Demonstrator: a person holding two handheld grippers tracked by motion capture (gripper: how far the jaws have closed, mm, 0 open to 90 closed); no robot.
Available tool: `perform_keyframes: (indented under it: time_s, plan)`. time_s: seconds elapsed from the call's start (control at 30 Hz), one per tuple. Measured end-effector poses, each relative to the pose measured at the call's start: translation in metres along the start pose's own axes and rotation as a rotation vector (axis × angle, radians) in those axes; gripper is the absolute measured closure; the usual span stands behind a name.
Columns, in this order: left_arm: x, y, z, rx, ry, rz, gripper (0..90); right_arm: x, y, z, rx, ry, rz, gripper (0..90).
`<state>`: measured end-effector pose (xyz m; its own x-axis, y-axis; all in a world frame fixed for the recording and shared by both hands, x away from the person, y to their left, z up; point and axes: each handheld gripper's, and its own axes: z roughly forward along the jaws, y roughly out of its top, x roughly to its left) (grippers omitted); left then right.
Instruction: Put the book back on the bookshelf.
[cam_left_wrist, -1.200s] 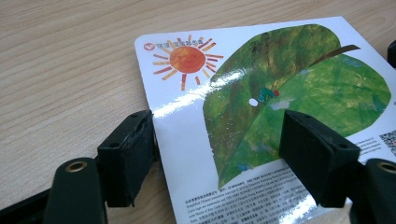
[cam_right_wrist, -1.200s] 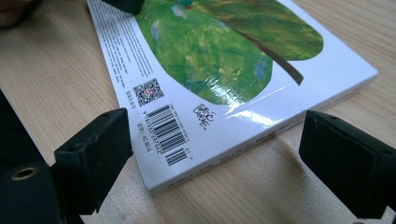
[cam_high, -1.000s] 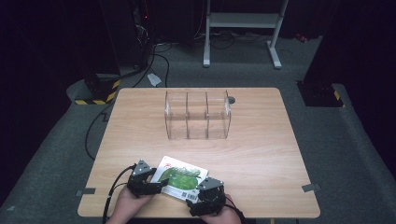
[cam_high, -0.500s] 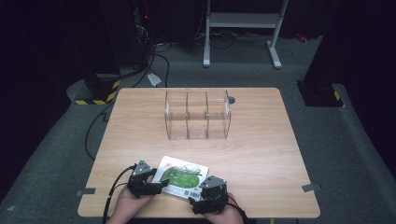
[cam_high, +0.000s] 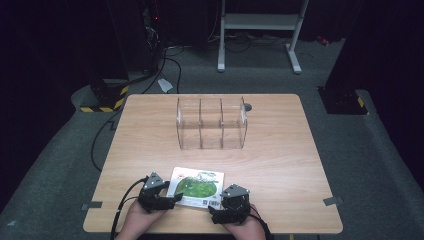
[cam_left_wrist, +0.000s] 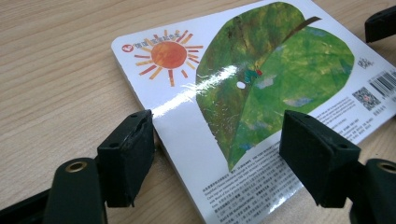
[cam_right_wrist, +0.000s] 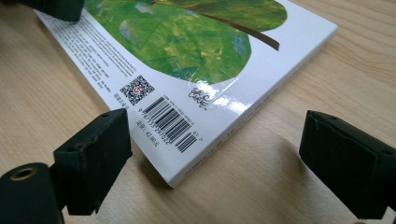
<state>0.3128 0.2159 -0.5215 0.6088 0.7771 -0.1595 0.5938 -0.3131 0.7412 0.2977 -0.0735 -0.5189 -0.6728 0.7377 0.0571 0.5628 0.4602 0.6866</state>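
We see a book (cam_high: 196, 187) lying flat on the table (cam_high: 280, 165) near its near edge, back cover up, with a big green leaf, an orange sun in one corner and a barcode and QR code toward the near right corner. Our left gripper (cam_high: 159, 194) sits at the book's left side and our right gripper (cam_high: 230, 204) at its near right corner, each held in a hand (cam_high: 135, 220) coming in from the near edge. In the left gripper view the left gripper (cam_left_wrist: 217, 158) has its fingers (cam_left_wrist: 128, 156) spread wide, released, with the book's near left corner between them; one finger stands just beside the book's edge over the table, the other hangs over the printed text, and we cannot tell whether either touches the cover. In the right gripper view the right gripper (cam_right_wrist: 224, 158) is likewise released, its fingers (cam_right_wrist: 95, 156) wide apart around the barcode corner of the book (cam_right_wrist: 187, 60), one at the left of that corner and the other well out over bare wood to the right; neither grasps anything. Farther off, about mid-table toward the far side, stands a clear box (cam_high: 212, 123) with three compartments, well apart from the book and both grippers.
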Motion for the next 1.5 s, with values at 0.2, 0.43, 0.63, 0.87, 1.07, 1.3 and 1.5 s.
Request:
perform_keyframes:
  time_s: [0.2, 0.43, 0.63, 0.87, 1.07, 1.3, 1.5]
  plan:
    - [-0.003, 0.001, 0.001, 0.003, -0.007, 0.015, 27.2, -0.012, -0.001, -0.002, -0.008, -0.024, 0.025, 10.1]
    - [-0.009, 0.001, 0.004, 0.01, -0.019, 0.033, 28.2, -0.024, -0.002, -0.004, -0.013, -0.06, 0.066, 11.9]
    - [-0.01, 0.002, 0.005, 0.009, -0.014, 0.025, 29.4, -0.026, -0.003, -0.006, -0.02, -0.052, 0.061, 15.6]
    - [-0.013, 0.003, 0.008, 0.004, -0.011, 0.018, 29.5, -0.02, -0.001, -0.003, -0.02, -0.015, 0.028, 19.9]
    - [-0.016, 0.007, 0.013, 0.0, -0.023, 0.006, 29.5, -0.021, -0.003, -0.003, -0.009, -0.021, 0.05, 20.7]
    - [-0.015, 0.012, 0.019, -0.002, -0.008, -0.045, 31.5, -0.028, -0.007, -0.007, -0.011, -0.039, 0.071, 20.6]
    - [-0.015, 0.014, 0.022, -0.015, 0.002, -0.102, 32.4, -0.029, -0.006, -0.006, -0.015, -0.029, 0.071, 20.7]
